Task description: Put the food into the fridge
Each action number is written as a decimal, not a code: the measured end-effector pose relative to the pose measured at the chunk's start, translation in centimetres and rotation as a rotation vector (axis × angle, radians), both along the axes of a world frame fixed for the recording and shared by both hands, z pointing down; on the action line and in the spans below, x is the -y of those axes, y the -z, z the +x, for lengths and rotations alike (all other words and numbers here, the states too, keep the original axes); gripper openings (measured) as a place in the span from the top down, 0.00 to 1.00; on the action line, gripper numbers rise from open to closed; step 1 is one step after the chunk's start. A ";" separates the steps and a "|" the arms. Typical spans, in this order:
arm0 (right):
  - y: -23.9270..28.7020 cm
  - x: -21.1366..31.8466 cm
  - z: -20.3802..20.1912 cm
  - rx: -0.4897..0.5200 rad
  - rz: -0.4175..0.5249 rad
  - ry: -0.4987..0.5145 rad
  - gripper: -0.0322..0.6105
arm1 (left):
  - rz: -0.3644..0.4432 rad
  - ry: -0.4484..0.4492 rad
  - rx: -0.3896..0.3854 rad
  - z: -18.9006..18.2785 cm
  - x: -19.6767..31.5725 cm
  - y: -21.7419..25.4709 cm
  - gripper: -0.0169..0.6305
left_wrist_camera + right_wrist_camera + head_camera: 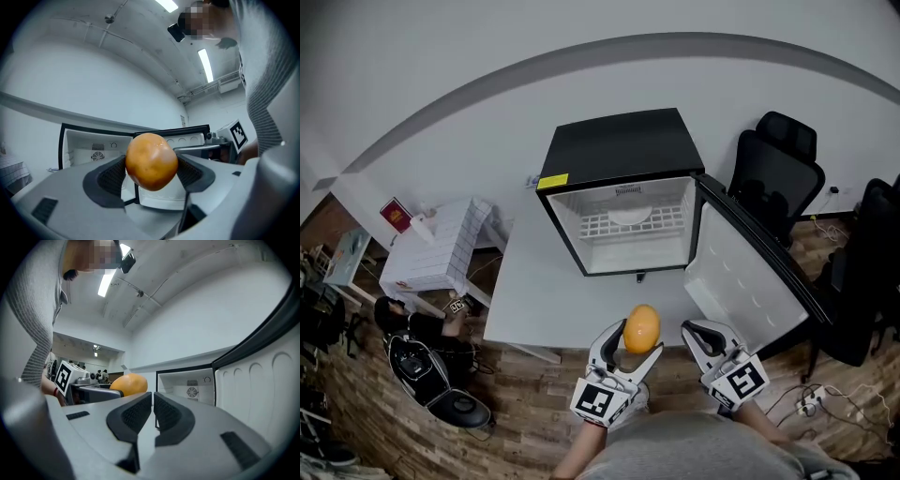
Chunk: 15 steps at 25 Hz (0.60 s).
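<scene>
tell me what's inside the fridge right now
Only a white wire shelf shows inside the open fridge, with no food in sight. The orange is outside, gripped in the left tool. The space beneath the shelf is partly covered by it.

I saw a white table (pixel 534 291) on wooden flooring (pixel 534 403); the open black fridge (pixel 623 145) stood directly on it.
</scene>
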State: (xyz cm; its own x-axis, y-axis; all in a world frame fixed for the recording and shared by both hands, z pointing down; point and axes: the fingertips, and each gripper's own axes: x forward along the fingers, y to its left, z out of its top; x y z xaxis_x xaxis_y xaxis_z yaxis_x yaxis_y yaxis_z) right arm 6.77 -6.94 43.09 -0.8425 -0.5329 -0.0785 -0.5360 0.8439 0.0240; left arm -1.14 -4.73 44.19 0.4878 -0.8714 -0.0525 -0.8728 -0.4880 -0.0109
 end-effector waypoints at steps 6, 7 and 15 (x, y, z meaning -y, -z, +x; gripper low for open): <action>0.2 3.1 -2.9 -0.013 0.001 -0.024 0.92 | 0.006 -0.022 -0.006 -3.0 3.5 0.2 0.43; 0.2 3.6 -3.4 -0.013 0.002 -0.029 0.92 | 0.015 -0.027 -0.008 -3.4 4.1 0.4 0.43; 0.8 6.6 -6.7 -0.004 0.019 -0.062 0.92 | 0.019 -0.066 -0.003 -6.3 7.4 0.5 0.43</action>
State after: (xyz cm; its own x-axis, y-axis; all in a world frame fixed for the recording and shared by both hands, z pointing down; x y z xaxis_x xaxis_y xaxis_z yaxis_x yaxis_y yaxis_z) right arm 0.09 -13.53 42.33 -0.8082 -0.5827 -0.0856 -0.5872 0.8083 0.0423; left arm -7.47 -12.11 43.64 0.5441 -0.8360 -0.0709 -0.8387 -0.5443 -0.0179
